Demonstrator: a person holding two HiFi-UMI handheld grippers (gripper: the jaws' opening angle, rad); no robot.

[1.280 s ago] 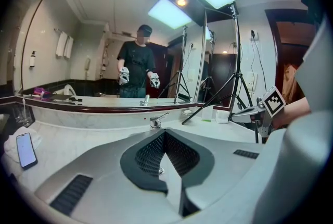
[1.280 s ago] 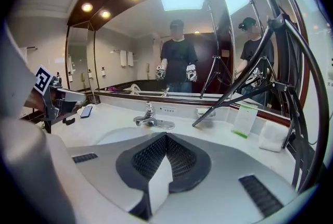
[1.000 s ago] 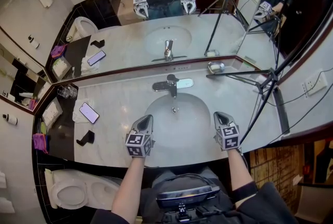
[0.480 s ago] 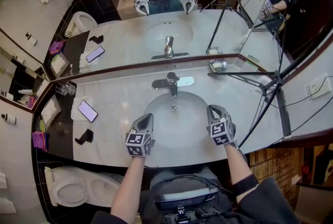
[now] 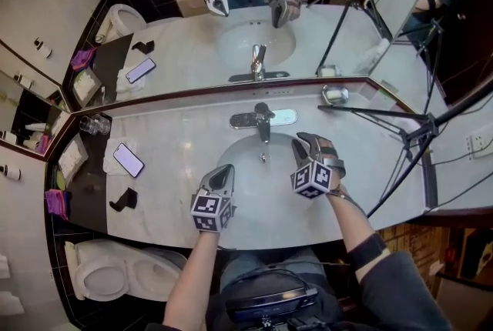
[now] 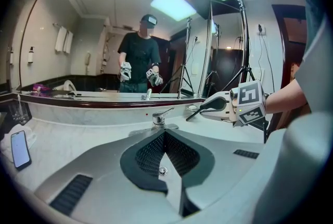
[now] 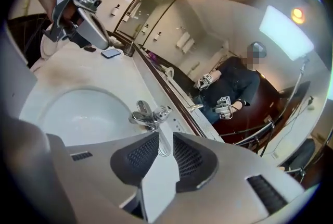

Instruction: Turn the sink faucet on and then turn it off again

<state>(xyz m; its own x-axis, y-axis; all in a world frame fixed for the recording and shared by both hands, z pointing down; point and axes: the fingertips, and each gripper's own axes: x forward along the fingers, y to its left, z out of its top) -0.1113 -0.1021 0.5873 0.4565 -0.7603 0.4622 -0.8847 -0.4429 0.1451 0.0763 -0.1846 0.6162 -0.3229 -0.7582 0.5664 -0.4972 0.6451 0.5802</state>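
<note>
Saw the faucet point(image 5: 263, 118) at centre frame in the head view, standing on the back rim of the sink basin point(image 5: 231, 154), spout out over the drain point(image 5: 264, 158).

Found the right gripper point(image 5: 300, 142) just right of centre, rolled onto its side, tips near the faucet at its lower right, apart from it. Caught its jaws just opening: spread to a narrow gap, nothing between the pads, only faucet chrome showing beyond the gap in the right gripper view.

Found the left gripper point(image 5: 224, 170) lower left of centre, over the basin's near-left part, tips pressed together, empty. Saw the drain past them in the left gripper view.

Edges and room:
- Noted the mirror point(image 5: 192, 52) edge running just behind the faucet, across the upper half.
- Noted a tripod point(image 5: 370, 112) bar crossing the countertop point(image 5: 177, 160) at right, starting beside the soap dish point(image 5: 335, 95); tight on that side.
- Logged bare marble left of the basin, then a phone point(image 5: 129, 160) mid left, well apart from the left gripper.
- Had open room over the basin between both grippers.
</note>
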